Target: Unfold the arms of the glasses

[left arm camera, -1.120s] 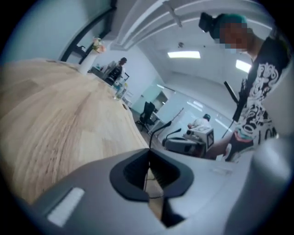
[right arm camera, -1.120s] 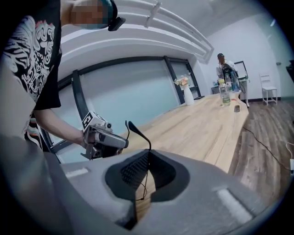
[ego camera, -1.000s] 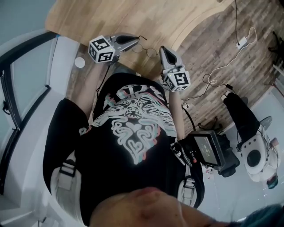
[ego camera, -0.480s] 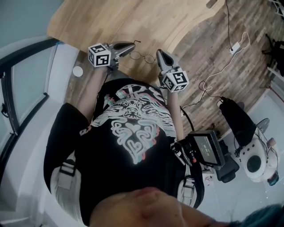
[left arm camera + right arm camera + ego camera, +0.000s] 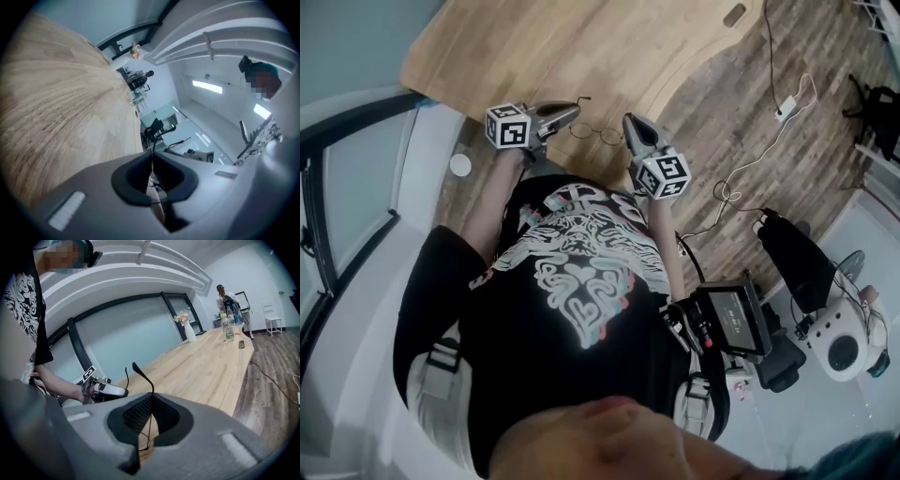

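Note:
Thin wire-framed round glasses [image 5: 595,133] hang just above the near edge of the wooden table [image 5: 581,47], between my two grippers. My left gripper [image 5: 578,107] comes in from the left and is shut on one thin arm [image 5: 153,140], whose dark tip pokes out past the pads. Its jaws have just eased open a touch, with the wire still pinched between them. From the right, my right gripper [image 5: 628,120] is shut on the other arm [image 5: 140,371], whose curved tip stands up beyond the jaws. The left gripper [image 5: 112,391] also shows in the right gripper view.
A small white disc [image 5: 461,164] lies left of the person. Cables [image 5: 750,159] and a white plug [image 5: 785,109] trail over the plank floor at right. Bottles [image 5: 227,329] and a vase [image 5: 190,331] stand at the table's far end, where a person [image 5: 222,291] is.
Both grippers and the glasses have drifted slightly up and left in the head view. The left gripper has rolled about its own axis. The grips look unchanged.

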The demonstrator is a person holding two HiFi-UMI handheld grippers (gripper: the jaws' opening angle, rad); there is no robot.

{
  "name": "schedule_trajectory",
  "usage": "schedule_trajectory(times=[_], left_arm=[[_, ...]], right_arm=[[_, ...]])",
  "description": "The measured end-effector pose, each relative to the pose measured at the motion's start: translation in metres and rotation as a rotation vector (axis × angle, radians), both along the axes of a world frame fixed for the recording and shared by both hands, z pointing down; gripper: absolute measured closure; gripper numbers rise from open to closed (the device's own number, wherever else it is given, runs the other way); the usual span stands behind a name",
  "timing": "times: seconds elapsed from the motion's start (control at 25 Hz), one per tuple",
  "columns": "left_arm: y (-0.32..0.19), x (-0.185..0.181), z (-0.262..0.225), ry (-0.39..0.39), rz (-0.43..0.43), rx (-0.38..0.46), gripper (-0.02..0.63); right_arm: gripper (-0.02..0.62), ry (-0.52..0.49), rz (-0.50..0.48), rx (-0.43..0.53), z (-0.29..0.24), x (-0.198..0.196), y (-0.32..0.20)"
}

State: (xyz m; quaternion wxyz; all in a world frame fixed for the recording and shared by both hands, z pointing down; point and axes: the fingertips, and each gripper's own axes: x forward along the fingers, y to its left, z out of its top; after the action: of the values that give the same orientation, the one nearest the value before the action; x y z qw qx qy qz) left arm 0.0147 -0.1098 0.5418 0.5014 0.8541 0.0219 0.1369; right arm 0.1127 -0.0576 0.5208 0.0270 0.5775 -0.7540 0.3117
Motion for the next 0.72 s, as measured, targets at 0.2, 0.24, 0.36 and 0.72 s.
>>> schedule_trajectory(times=[0.2,0.24,0.36,0.72], left_arm=[[-0.001,-0.001,0.010,-0.008,0.000,0.000,0.609],[-0.002,-0.001,0.011,-0.008,0.000,0.000,0.609],[-0.003,-0.001,0.009,-0.010,-0.001,0.006,0.609],[-0.011,-0.003,0.016,-0.135,-0.046,0.102,0.611]], right_arm=[[0.596,0.021,-0.002,-0.008,0.010,-0.001,-0.002],[0.597,0.032,0.000,-0.003,0.010,-0.001,-0.003],[0.597,0.050,0.005,0.001,0.009,-0.002,-0.005],[0.597,0.092,0.015,-0.040,0.012,-0.006,-0.009]])
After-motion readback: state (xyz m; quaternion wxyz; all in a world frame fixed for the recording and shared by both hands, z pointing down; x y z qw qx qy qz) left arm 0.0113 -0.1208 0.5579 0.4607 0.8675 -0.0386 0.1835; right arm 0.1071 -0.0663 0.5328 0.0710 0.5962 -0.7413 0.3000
